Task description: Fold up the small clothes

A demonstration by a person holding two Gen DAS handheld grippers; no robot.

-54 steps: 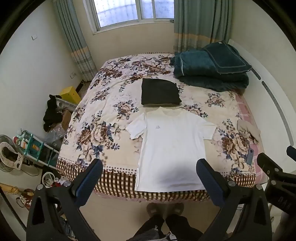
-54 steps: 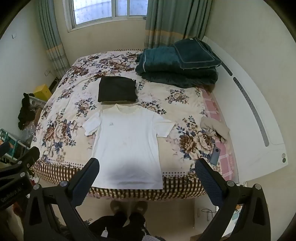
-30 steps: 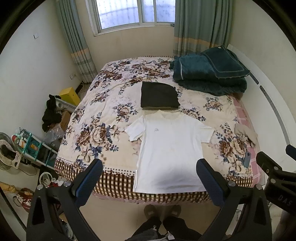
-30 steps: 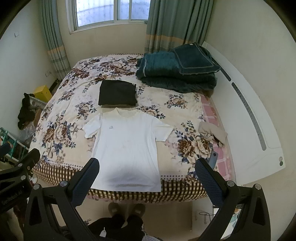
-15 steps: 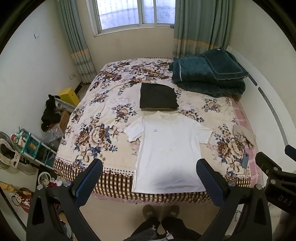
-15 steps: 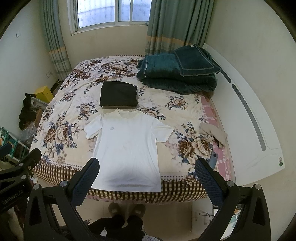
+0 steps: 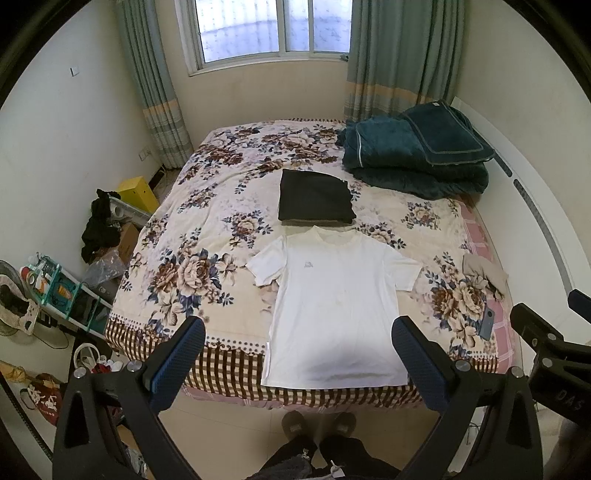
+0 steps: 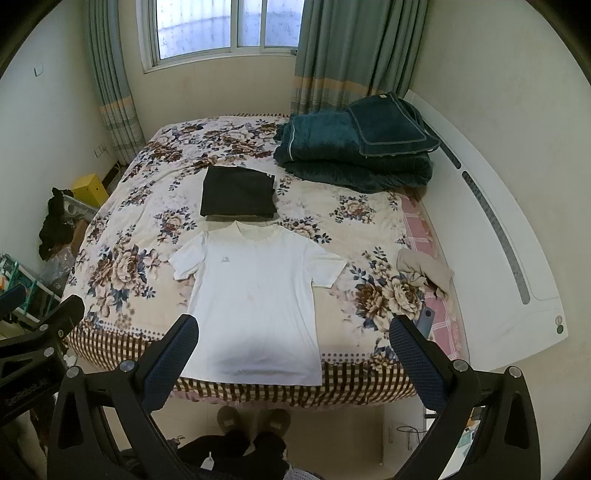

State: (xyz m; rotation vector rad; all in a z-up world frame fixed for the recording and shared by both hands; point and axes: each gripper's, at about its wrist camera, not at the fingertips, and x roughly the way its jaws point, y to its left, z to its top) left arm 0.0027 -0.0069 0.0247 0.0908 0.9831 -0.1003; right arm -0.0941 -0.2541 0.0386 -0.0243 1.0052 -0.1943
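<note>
White T-shirt (image 7: 334,306): lay flat, front up, on the floral bed (image 7: 192,236) near its foot edge (hem at the checked border). Folded black garment (image 7: 314,203): just beyond the collar. Left gripper (image 7: 295,350), right gripper (image 8: 291,349): both spread wide, empty, held above the floor.

T-shirt (image 7: 334,302) lies flat on bed (image 7: 192,258), near edge, collar toward far side, hem at near edge. Folded garment (image 7: 314,203) just beyond collar, touching or nearly so. Stacked blanket (image 7: 413,162) at far right corner of bed, pillow (image 7: 443,136) on top of it. Crumpled cloth (image 7: 484,273) at right edge of bed, right of t-shirt's sleeve; phone (image 7: 487,325) nearer than cloth, same edge. Headboard (image 8: 498,236) along bed's right side. Window (image 7: 273,29) in far wall behind bed. Floor left of bed: box (image 7: 138,192), rack (image 7: 62,291) nearer. Slippers (image 7: 317,424) on floor at bed's near edge, below hem.
</note>
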